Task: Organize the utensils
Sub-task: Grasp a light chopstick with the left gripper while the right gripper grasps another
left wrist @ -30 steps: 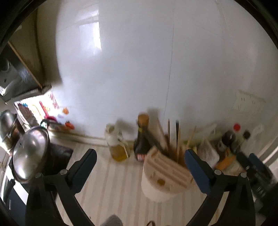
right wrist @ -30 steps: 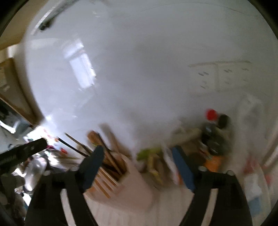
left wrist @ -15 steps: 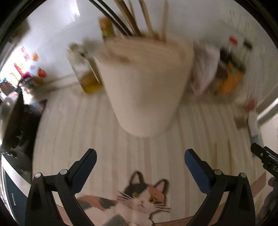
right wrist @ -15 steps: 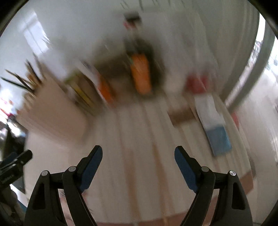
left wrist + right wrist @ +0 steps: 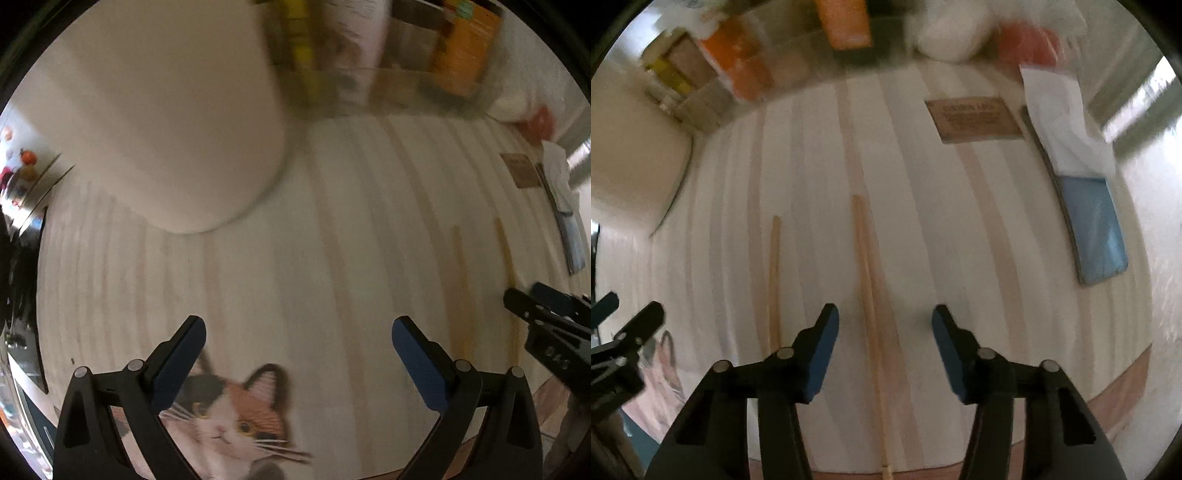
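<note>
Chopsticks (image 5: 866, 266) lie as a pair at the right wrist frame's centre, running lengthwise on the striped worktop (image 5: 923, 221); 1 more (image 5: 774, 280) lies left of them. They look light, stiff, thin and smooth, so likely to roll or slip. The right gripper (image 5: 884, 321) straddles the pair, jaws just narrowing, not touching. Pinching mid-length seems best. The left gripper (image 5: 297, 332) is spread, empty.

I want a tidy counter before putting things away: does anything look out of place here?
Yes. Loose wooden chopsticks lie flat on the striped mat: a pair touching each other between the right gripper's fingers, and a single one apart to their left. They belong with the rest in the cream holder. Nothing looks spilled or broken.
</note>
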